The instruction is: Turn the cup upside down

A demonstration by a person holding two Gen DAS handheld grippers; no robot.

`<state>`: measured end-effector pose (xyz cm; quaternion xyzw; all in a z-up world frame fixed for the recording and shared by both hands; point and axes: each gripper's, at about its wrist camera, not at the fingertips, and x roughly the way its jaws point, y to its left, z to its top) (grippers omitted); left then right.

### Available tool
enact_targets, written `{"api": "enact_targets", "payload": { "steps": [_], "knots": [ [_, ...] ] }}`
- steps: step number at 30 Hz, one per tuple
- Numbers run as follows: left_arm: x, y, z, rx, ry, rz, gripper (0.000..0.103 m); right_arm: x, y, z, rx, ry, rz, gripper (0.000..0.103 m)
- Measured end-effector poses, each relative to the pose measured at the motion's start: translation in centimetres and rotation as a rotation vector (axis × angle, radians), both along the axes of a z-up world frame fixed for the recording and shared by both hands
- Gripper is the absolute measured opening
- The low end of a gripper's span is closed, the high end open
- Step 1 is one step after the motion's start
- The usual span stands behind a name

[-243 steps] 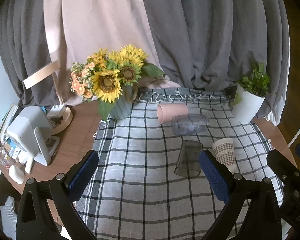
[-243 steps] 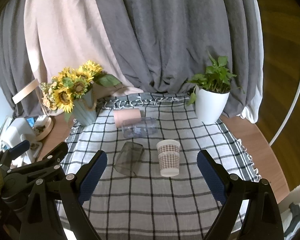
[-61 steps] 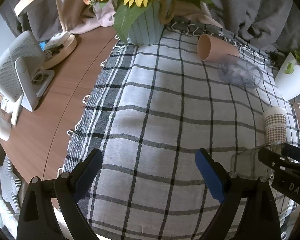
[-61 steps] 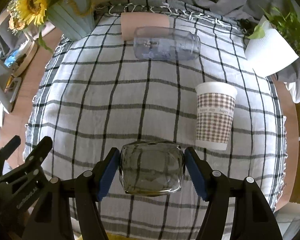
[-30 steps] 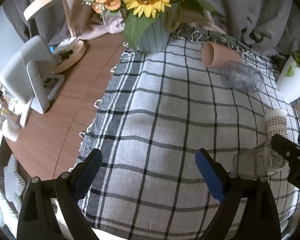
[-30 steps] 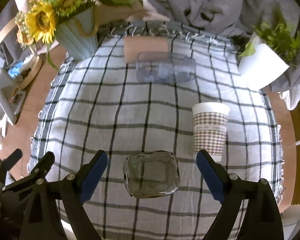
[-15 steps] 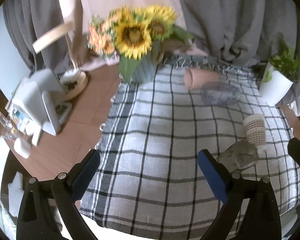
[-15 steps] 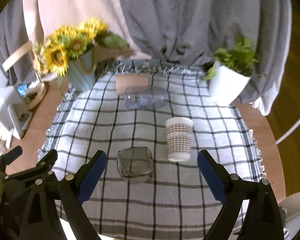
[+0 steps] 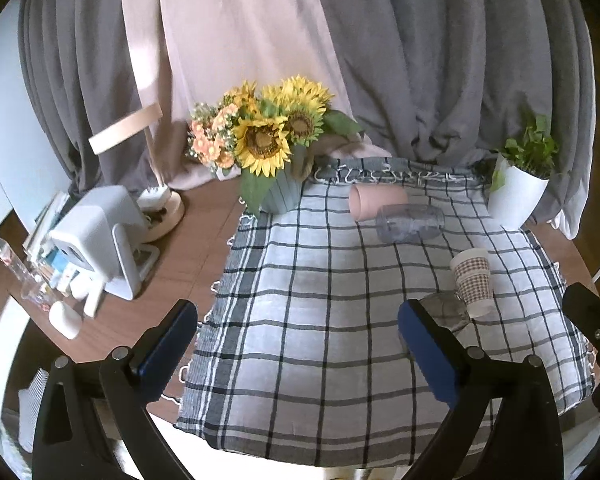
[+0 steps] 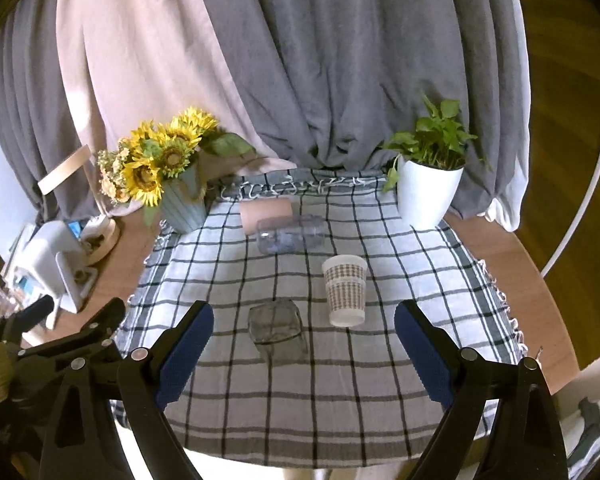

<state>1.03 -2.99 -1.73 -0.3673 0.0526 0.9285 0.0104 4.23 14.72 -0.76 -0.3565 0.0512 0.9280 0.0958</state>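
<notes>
Item: squat smoky-grey clear glass cup with rounded-square walls (image 10: 275, 326). It is seen standing mouth-down on the grey-and-white checked cloth (image 10: 260, 392), flat base uppermost, at about 10 o'clock of cloth centre in the right wrist view. In the left wrist view the same cup (image 9: 446, 310) is partly hidden behind a tong finger.

Task status: judged done for this cup; it rests inverted and unheld. Nothing further is seen to be needed beyond withdrawal.

Neighbours: a brown-checked white paper cup (image 10: 345, 295) is set just beside it at 2 o'clock, rim up. A clear plastic tumbler (image 10: 291, 234) and a pink cup (image 10: 265, 209) are laid on their sides towards 12 o'clock, well apart from it.

Right tongs (image 10: 300, 344): spread wide, nothing gripped, nothing touched; the glass cup is framed between the blue pads (image 10: 186, 344) but lies beyond them.

Left tongs (image 9: 296, 344): likewise spread wide and empty, held over the near edge of the cloth and the brown wooden desk (image 9: 188, 248).
</notes>
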Motion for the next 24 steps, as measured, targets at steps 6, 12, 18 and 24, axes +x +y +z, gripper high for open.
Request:
{"api": "enact_targets", "payload": {
  "steps": [6,12,18,24],
  "knots": [
    [1.1,0.3,0.5,0.018,0.020,-0.020,0.102,1.2,-0.3,0.1,0.011,0.015,0.007,0.092],
    [1.4,0.7,1.0,0.028,0.048,-0.023,0.102,1.7,-0.4,0.4,0.028,0.026,0.020,0.092],
    [1.4,1.1,1.1,0.027,0.051,-0.031,0.102,2.0,-0.1,0.4,0.030,0.027,0.013,0.092],
    [1.3,1.5,1.0,0.024,0.046,-0.039,0.102,2.0,0.5,0.3,0.015,0.014,0.002,0.092]
  ]
}}
